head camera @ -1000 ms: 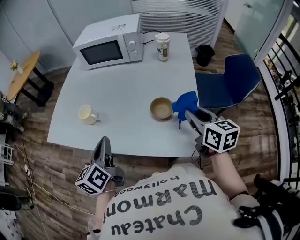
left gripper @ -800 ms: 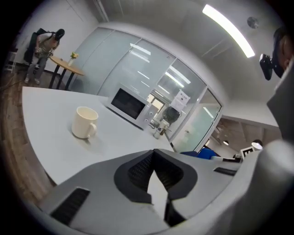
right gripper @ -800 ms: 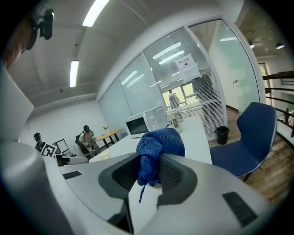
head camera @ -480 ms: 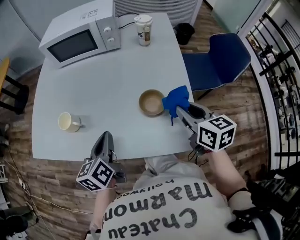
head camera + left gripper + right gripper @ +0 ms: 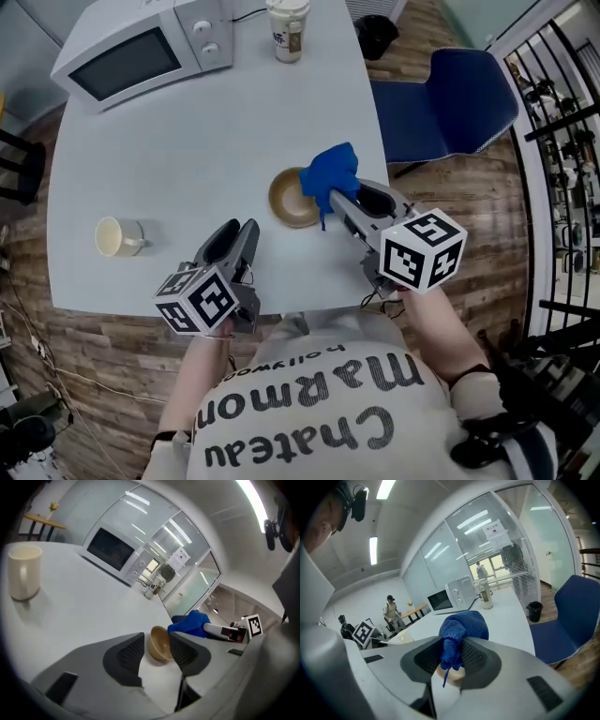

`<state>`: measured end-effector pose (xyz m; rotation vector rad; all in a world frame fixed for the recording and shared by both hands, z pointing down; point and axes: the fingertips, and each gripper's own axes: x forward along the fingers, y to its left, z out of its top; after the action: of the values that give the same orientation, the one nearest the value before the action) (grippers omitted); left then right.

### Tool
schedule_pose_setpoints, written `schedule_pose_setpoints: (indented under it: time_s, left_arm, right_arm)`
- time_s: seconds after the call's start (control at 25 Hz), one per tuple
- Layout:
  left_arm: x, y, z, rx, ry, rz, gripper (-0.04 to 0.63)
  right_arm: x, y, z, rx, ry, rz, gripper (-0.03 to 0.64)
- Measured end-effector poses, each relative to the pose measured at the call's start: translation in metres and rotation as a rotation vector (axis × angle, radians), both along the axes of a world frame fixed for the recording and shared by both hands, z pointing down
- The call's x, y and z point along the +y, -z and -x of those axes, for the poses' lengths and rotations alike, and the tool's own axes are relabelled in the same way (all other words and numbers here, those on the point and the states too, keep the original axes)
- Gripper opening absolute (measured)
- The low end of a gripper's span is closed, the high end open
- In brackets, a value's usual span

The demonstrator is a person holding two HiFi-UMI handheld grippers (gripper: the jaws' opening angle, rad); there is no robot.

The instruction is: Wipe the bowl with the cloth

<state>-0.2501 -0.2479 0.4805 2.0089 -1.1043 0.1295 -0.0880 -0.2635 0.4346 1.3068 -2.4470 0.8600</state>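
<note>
My left gripper (image 5: 234, 236) has swung in over the tabletop's (image 5: 178, 122) near edge, and its jaws have just been opening wide with nothing between them. My right gripper (image 5: 339, 199) pinches the blue cloth (image 5: 330, 169) at the rim of the bowl (image 5: 286, 202), which sits toward the near right corner.

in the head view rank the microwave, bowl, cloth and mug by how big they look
1. microwave
2. bowl and cloth: about alike, and the cloth hides part of the bowl
3. mug
</note>
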Motion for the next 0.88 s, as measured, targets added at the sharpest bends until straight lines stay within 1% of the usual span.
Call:
schedule_pose_setpoints:
  time_s: [0.08, 0.2, 0.28, 0.4, 0.52, 0.56, 0.64, 0.72, 0.84, 0.88]
  left_arm:
    - [-0.011, -0.012, -0.021, 0.008, -0.047, 0.040, 0.181]
    - [-0.024, -0.032, -0.037, -0.063, -0.066, 0.098, 0.181]
    - [-0.029, -0.049, -0.043, -0.111, -0.071, 0.158, 0.181]
    - [-0.033, -0.068, -0.049, -0.146, -0.078, 0.221, 0.181]
    - [-0.037, -0.077, -0.056, -0.148, -0.085, 0.248, 0.182]
    - [-0.039, -0.079, -0.058, -0.139, -0.082, 0.256, 0.161]
    - [-0.040, -0.083, -0.061, -0.119, -0.079, 0.268, 0.158]
    - [-0.040, -0.086, -0.064, -0.115, -0.089, 0.269, 0.153]
    - [-0.040, -0.089, -0.067, -0.121, -0.091, 0.272, 0.115]
    - [-0.039, -0.090, -0.068, -0.127, -0.088, 0.274, 0.090]
  right_arm:
    - [-0.005, -0.003, 0.007, -0.027, 0.039, 0.015, 0.103]
    - [-0.009, -0.007, 0.021, -0.038, 0.111, 0.029, 0.103]
    - [-0.014, -0.012, 0.025, -0.024, 0.140, 0.029, 0.103]
    - [-0.019, -0.021, 0.028, -0.030, 0.165, 0.049, 0.103]
    - [-0.022, -0.029, 0.031, -0.045, 0.186, 0.077, 0.103]
    - [-0.022, -0.032, 0.032, -0.047, 0.192, 0.084, 0.103]
    - [-0.022, -0.036, 0.034, -0.048, 0.206, 0.098, 0.103]
    - [-0.020, -0.041, 0.037, -0.050, 0.221, 0.113, 0.103]
    - [-0.014, -0.051, 0.043, -0.048, 0.246, 0.139, 0.103]
    - [-0.011, -0.054, 0.045, -0.045, 0.252, 0.147, 0.101]
